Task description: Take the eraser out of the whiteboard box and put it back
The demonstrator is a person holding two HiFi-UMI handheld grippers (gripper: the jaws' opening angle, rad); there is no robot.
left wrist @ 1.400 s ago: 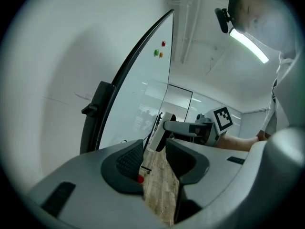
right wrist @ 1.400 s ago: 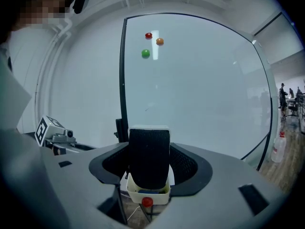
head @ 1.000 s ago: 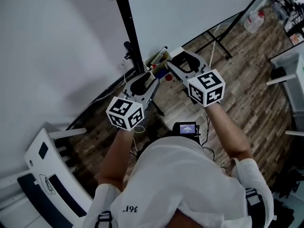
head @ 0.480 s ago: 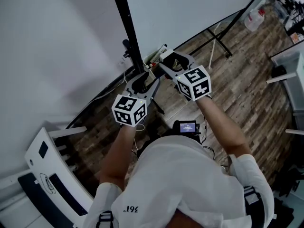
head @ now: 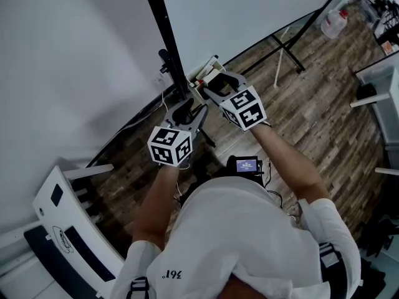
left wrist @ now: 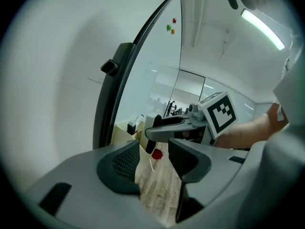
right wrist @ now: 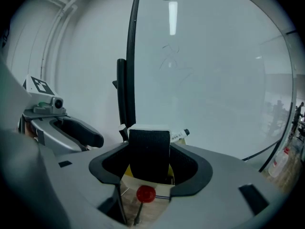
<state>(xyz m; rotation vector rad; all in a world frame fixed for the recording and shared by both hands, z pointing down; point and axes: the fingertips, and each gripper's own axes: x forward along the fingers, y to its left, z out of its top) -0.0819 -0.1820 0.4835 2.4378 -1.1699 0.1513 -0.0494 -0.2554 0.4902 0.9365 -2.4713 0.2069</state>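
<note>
You hold two grippers. Your left gripper (left wrist: 153, 160) has just been opening; its jaws stand spread, with only floor between them. Your right gripper (right wrist: 148, 168) pinches the one eraser (right wrist: 148, 149), right at the one box (left wrist: 123, 129). Only the right gripper view shows that grip. Beyond is the whiteboard (right wrist: 214, 80), with three magnets (left wrist: 174, 20) in the left gripper view and two in the right.

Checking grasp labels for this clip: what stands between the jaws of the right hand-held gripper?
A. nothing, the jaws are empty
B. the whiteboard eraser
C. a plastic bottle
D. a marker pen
B: in the right gripper view the whiteboard eraser, black felt with a white back, fills the gap of the right hand-held gripper, whose jaws close against its two sides.
</note>
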